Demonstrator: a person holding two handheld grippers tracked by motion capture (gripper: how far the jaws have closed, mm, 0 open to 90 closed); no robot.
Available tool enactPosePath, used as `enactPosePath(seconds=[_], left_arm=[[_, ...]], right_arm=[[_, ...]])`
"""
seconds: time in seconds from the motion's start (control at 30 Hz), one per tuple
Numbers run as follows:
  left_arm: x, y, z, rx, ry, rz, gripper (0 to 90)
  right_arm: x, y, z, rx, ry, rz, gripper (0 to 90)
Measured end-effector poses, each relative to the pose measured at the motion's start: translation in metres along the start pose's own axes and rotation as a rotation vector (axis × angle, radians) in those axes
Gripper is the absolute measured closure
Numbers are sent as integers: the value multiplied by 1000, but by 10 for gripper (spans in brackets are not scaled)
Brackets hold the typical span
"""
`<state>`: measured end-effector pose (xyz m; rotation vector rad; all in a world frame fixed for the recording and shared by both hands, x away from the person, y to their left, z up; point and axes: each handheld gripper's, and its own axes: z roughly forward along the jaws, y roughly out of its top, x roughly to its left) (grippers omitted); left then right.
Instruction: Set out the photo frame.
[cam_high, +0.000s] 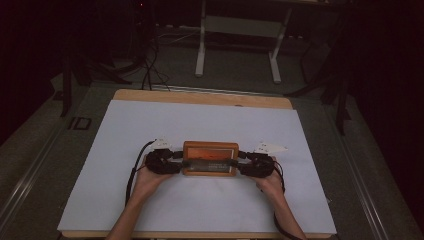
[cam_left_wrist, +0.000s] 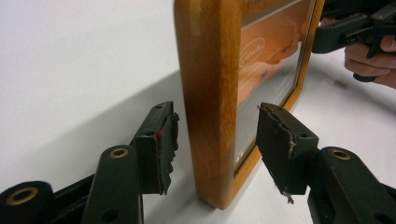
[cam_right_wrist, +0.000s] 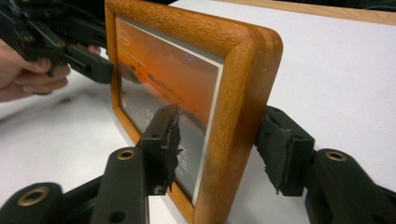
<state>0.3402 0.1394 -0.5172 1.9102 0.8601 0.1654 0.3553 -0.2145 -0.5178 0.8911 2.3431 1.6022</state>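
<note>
Currently the wooden picture frame (cam_high: 210, 158) stands upright on the white sheet (cam_high: 125, 200), with your left gripper (cam_left_wrist: 212, 128) at its left edge and your right gripper (cam_right_wrist: 219, 135) at its right edge. Both sets of jaws straddle the frame's side rails with the pads standing clear of the wood, so nothing is held. Judged from this, the release step is in hand; next, draw each gripper straight outward from the frame without brushing it, since a nudge could tip it
</note>
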Motion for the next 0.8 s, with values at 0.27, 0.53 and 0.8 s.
enactPosePath(seconds=[0.27, 0.53, 0.8], left_arm=[[2, 4, -16, -26, 13, 4, 470], [6, 1, -27, -7, 91, 12, 471], [14, -6, -26, 100, 248, 67, 445]], right_arm=[[-2, 3, -16, -16, -29, -1, 442], [-8, 1, -33, 13, -89, -13, 429], [-17, -6, -38, 109, -184, -28, 403]])
